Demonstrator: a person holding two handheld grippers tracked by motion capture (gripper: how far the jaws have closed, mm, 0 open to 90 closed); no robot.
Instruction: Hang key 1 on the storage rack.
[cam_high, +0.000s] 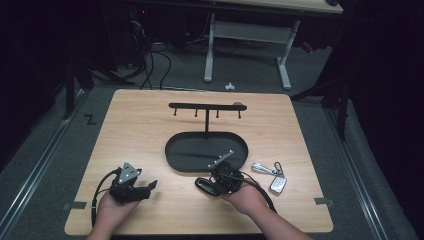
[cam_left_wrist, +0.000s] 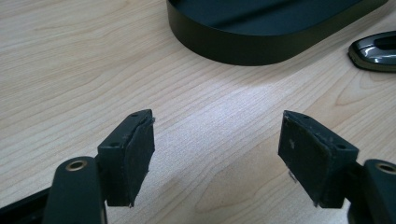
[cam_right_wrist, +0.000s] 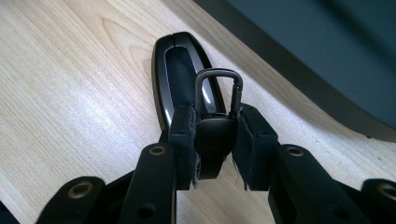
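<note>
In the high view, my right gripper (cam_high: 216, 183) sits low in the centre of the frame, just below the near rim of the black oval tray (cam_high: 175, 156), and its jaws are closed on the black key fob (cam_high: 205, 186), which lies on the wooden table (cam_high: 140, 125). The right gripper view shows the hold more closely: my pads (cam_right_wrist: 182, 140) press on either side of the fob's dark clip end at the lower centre, the small carabiner (cam_right_wrist: 218, 91) rises just above them, and the fob's glossy body runs toward the upper left, flat on the wood so far as I can judge. My left gripper (cam_high: 131, 187) rests at the lower left of the high view, well apart from the fob; in the left gripper view its jaws stand wide with bare table between them. A second set of keys (cam_high: 272, 176) lies to the right of the tray, untouched. The hook rack (cam_high: 206, 106) above the tray carries nothing, and the tray looks empty. I judge the work at its start: the fob is seized but not lifted, and carrying it to hook or tray remains, as does the second set.
</note>
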